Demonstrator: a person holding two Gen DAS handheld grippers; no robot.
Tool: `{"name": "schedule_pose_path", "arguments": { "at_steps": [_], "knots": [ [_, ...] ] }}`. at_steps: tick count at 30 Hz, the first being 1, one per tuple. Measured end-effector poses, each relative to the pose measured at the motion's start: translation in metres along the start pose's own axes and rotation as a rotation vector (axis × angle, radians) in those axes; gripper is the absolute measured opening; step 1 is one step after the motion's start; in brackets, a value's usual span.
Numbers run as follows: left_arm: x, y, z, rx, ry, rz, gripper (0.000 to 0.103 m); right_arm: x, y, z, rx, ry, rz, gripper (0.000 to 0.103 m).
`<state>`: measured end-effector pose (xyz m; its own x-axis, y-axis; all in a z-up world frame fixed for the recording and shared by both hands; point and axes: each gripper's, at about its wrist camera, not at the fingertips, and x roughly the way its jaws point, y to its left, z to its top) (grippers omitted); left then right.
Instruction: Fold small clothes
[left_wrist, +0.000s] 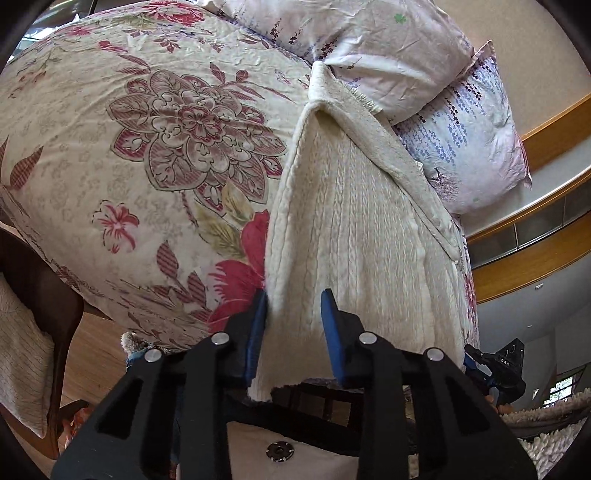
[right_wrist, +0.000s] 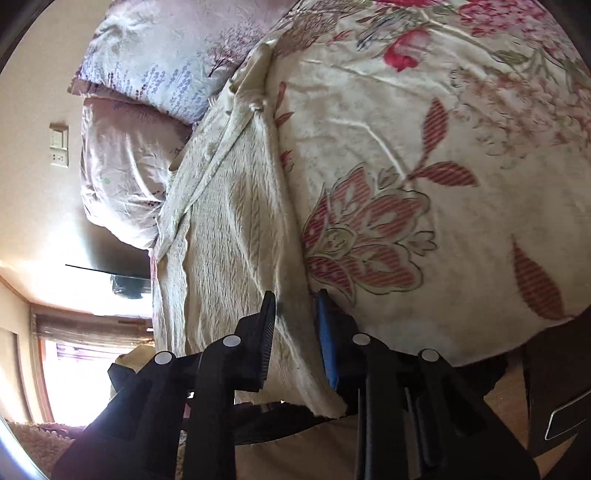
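A cream cable-knit garment (left_wrist: 351, 221) lies lengthwise on the floral bedspread (left_wrist: 147, 147), its far end folded over near the pillows. My left gripper (left_wrist: 293, 295) is shut on the garment's near hem, with the knit bunched between the blue pads (left_wrist: 330, 325). In the right wrist view the same garment (right_wrist: 229, 221) runs along the left of the bedspread (right_wrist: 443, 184). My right gripper (right_wrist: 295, 295) is shut on the other near corner, where a fold of knit passes between its pads (right_wrist: 328, 339). The hem hangs just past both grippers' jaws.
Two lilac-print pillows (left_wrist: 369, 44) are stacked at the head of the bed, also in the right wrist view as pillows (right_wrist: 155, 48). A dark wooden chair (left_wrist: 62, 314) stands on the wood floor at the left. The right gripper's body (left_wrist: 498, 369) shows at the left view's right edge.
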<state>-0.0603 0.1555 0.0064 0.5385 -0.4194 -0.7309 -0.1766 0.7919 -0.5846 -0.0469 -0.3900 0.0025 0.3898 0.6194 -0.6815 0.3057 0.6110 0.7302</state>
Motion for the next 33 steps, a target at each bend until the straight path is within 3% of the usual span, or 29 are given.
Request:
{"name": "schedule_pose_path", "arguments": {
  "at_steps": [3,5,7,9,10,11,16,20,23,25,27,28,30,31,32,33],
  "knots": [
    [0.002,-0.008,0.000,0.044,0.011,-0.008,0.045,0.006,0.002,-0.007,-0.016,0.057,0.032,0.027],
    [0.004,-0.016,0.000,0.084,0.025,-0.011,0.060,0.014,0.007,-0.012,-0.034,0.100,0.061,0.028],
    [0.007,-0.021,0.001,0.113,0.036,0.004,0.060,0.019,0.009,-0.013,-0.047,0.119,0.079,0.028],
    [0.006,-0.018,0.001,0.111,0.043,0.015,0.056,0.025,0.011,-0.015,-0.049,0.139,0.100,0.028],
    [0.005,-0.015,0.002,0.101,0.045,0.029,0.047,0.027,0.012,-0.016,-0.050,0.150,0.110,0.028],
    [0.003,-0.011,0.003,0.091,0.046,0.031,0.045,0.027,0.010,-0.018,-0.050,0.157,0.119,0.028],
    [0.000,-0.003,0.003,0.087,0.098,-0.007,0.046,0.027,0.007,-0.020,-0.034,0.172,0.141,0.028],
    [0.001,0.005,0.003,0.017,0.140,-0.076,0.042,0.030,0.005,-0.019,-0.026,0.204,0.164,0.028],
    [0.009,0.008,-0.002,-0.034,0.205,-0.116,0.025,0.038,0.006,-0.023,-0.036,0.244,0.190,0.028],
    [0.009,0.007,-0.005,-0.048,0.191,-0.117,0.025,0.041,0.007,-0.024,-0.031,0.247,0.203,0.028],
    [0.009,0.013,-0.005,-0.100,0.187,-0.133,0.018,0.042,0.005,-0.024,-0.015,0.246,0.217,0.028],
    [0.010,0.014,-0.004,-0.117,0.192,-0.140,0.009,0.043,0.005,-0.024,-0.008,0.248,0.222,0.028],
    [0.012,0.010,-0.005,-0.104,0.196,-0.132,0.008,0.043,0.004,-0.025,-0.004,0.248,0.227,0.027],
    [0.013,0.006,-0.006,-0.089,0.197,-0.143,0.007,0.044,0.004,-0.025,-0.009,0.245,0.226,0.024],
    [0.013,0.001,-0.005,-0.078,0.197,-0.158,0.007,0.044,0.005,-0.026,-0.014,0.238,0.221,0.011],
    [0.013,-0.003,-0.005,-0.070,0.194,-0.184,0.007,0.044,0.005,-0.026,-0.015,0.235,0.225,0.010]
  ]
}}
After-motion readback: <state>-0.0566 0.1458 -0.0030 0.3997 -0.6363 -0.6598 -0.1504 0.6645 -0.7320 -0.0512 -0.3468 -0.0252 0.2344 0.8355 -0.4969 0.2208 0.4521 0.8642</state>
